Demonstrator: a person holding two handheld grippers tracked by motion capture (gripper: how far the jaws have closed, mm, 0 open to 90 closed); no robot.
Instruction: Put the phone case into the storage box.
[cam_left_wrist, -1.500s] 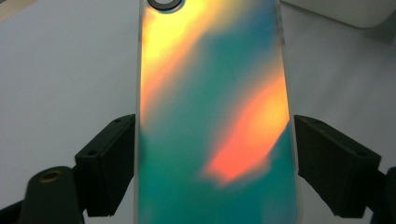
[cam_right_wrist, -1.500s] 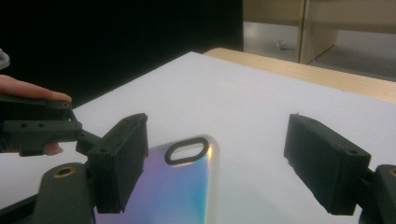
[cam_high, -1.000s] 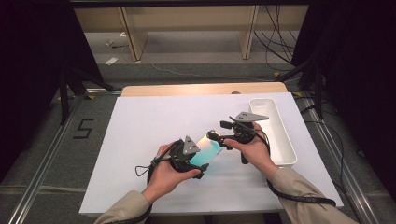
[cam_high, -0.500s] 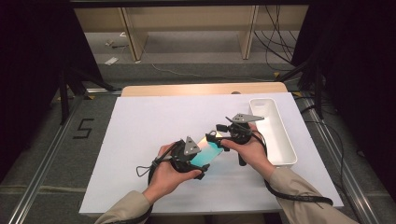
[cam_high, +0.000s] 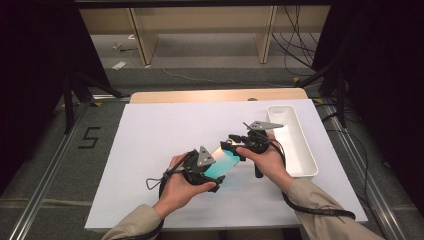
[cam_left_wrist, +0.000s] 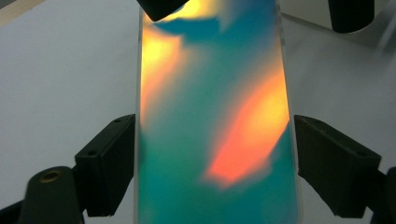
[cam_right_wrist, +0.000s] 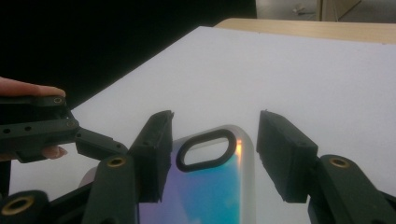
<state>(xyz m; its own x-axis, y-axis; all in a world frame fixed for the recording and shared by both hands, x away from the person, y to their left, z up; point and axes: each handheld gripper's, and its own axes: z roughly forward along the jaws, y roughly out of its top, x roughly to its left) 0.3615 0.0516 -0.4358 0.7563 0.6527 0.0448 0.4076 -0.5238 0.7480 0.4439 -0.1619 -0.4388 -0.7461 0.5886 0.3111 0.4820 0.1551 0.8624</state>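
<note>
Case (cam_high: 223, 162): iridescent teal/orange phone case, being held above the table (cam_high: 150, 150) between both tongs, near the front edge.
L gripper (cam_high: 212, 172): jaws clamping the case's long sides at its near end; pads (cam_left_wrist: 109, 163) pressing both edges.
R gripper (cam_high: 239, 146): jaws straddling the far end w/ the camera cutout (cam_right_wrist: 205, 150), just been closing; gap to the right pad (cam_right_wrist: 285, 154) showing, not gripping yet.
Tray (cam_high: 300, 165): white, sitting right of R hand, apart from the case.

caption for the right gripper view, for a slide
Right gripper closing around the camera-cutout end of an iridescent phone case over a white table.
</note>
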